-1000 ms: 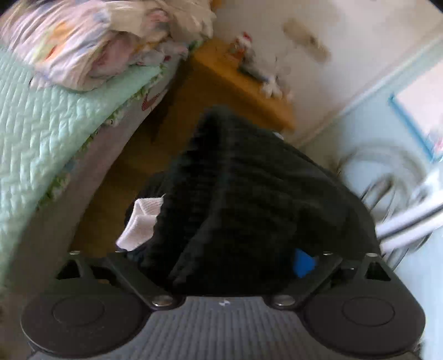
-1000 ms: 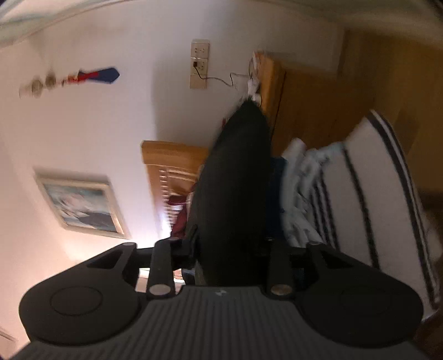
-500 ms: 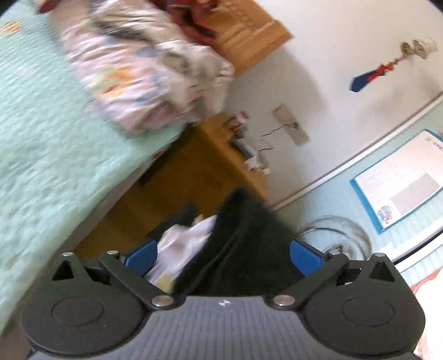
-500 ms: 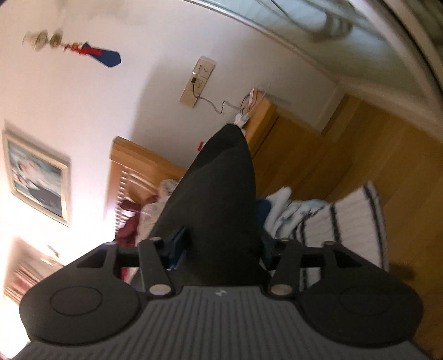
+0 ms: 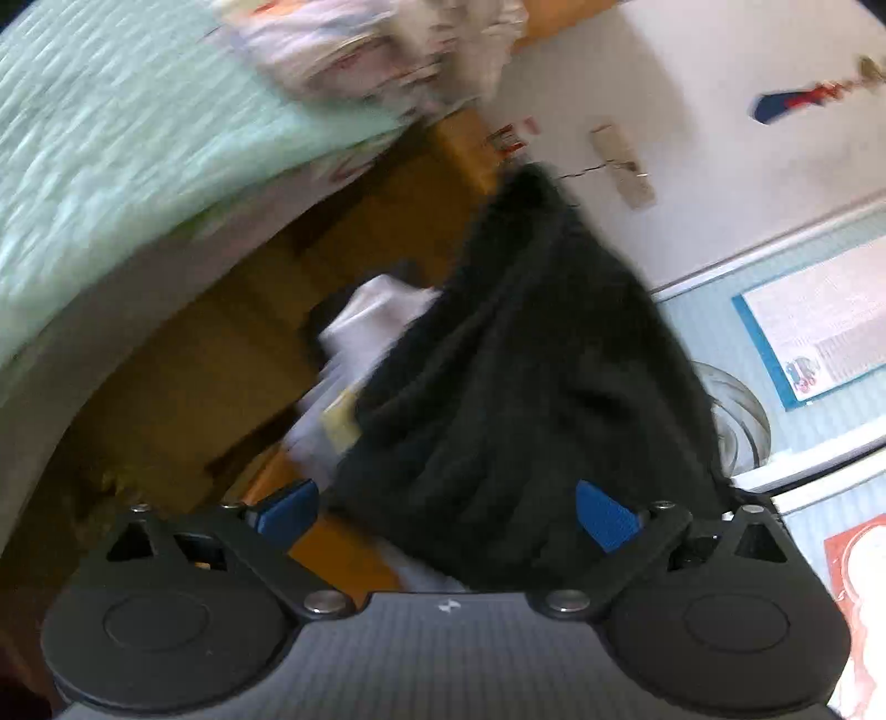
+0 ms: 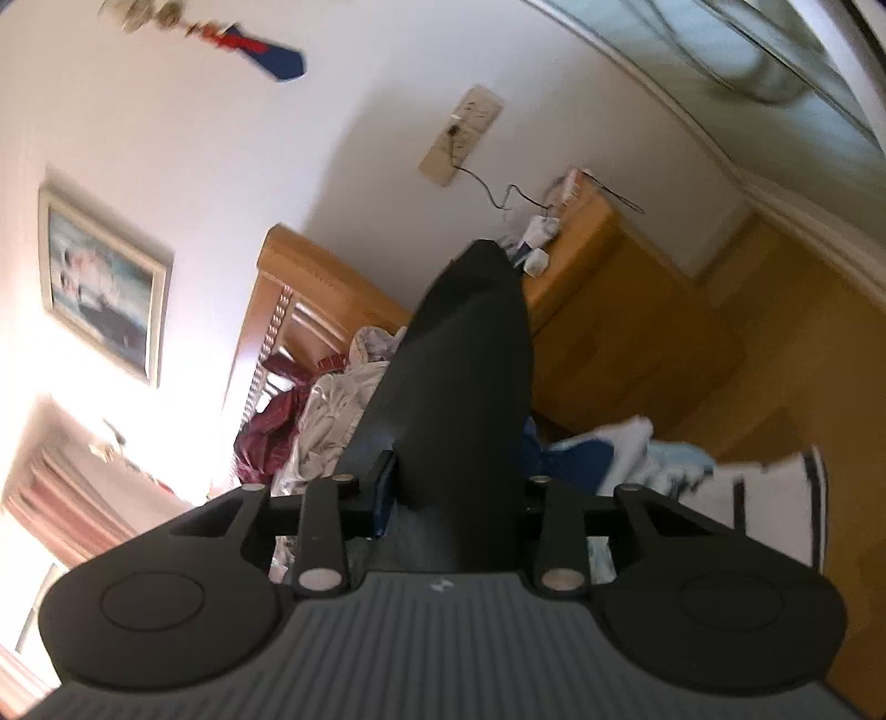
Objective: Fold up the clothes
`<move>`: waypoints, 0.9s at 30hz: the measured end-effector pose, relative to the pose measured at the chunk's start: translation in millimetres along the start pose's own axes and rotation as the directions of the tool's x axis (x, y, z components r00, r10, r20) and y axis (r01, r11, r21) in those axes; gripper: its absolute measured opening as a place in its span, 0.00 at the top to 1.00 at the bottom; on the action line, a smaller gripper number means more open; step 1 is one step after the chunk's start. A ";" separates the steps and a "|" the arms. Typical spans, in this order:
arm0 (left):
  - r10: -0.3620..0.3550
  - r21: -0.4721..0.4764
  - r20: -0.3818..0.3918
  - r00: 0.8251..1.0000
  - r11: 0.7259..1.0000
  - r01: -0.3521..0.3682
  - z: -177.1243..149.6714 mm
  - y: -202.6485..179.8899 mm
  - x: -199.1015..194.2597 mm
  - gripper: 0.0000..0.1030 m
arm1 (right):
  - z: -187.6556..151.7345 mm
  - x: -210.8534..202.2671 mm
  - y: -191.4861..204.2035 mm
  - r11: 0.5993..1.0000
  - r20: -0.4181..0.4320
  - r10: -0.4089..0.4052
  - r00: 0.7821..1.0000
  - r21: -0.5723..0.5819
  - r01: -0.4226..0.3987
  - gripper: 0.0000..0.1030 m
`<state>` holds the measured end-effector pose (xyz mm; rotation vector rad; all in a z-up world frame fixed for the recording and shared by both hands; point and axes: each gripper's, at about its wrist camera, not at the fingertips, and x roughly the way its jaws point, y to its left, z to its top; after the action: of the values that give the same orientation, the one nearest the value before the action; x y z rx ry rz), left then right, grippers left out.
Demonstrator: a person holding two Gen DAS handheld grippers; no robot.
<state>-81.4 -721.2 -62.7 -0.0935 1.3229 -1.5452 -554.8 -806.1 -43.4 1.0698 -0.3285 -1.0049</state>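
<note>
A black knit garment (image 5: 526, 360) hangs in front of both cameras. My left gripper (image 5: 447, 515) stands wide open. The cloth drapes between its blue pads (image 5: 288, 512), and the left pad is clear of it. In the right wrist view the same black garment (image 6: 465, 360) rises as a taut, narrow strip out of my right gripper (image 6: 454, 493). Its jaws are closing on the cloth. Its left pad (image 6: 385, 498) touches the fabric, while the right pad is hidden behind it.
A bed with a mint quilt (image 5: 111, 138) and a heap of patterned laundry (image 5: 354, 50) lies at left. A wooden nightstand (image 6: 598, 266) stands by the wall, next to the headboard (image 6: 310, 288). White and striped clothes (image 6: 775, 498) lie on the wood floor (image 6: 775, 360).
The left view has swung and rolled, and its blue pads now show wide apart with the black cloth between them. The right view has rolled, with the cloth still between its jaws.
</note>
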 end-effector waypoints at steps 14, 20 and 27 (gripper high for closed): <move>0.057 0.159 0.044 0.997 0.985 -0.063 21.6 -44.8 24.3 0.01 | -36.4 -30.8 -51.2 0.976 0.123 -0.107 0.987 0.205 0.081 0.36; 0.023 0.090 0.099 0.995 0.995 -0.032 16.4 -19.1 -6.3 0.01 | -39.9 -54.1 -14.4 0.986 0.223 -0.121 0.967 0.137 0.092 0.30; -0.017 0.063 0.111 0.994 0.998 0.010 11.9 -3.9 -30.2 0.01 | -45.8 -79.8 13.2 0.986 0.356 -0.157 0.921 0.114 0.124 0.29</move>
<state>-62.9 -708.1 -39.2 -0.1479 1.1871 -1.5690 -560.6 -713.6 -36.4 0.9941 -0.6107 -1.3323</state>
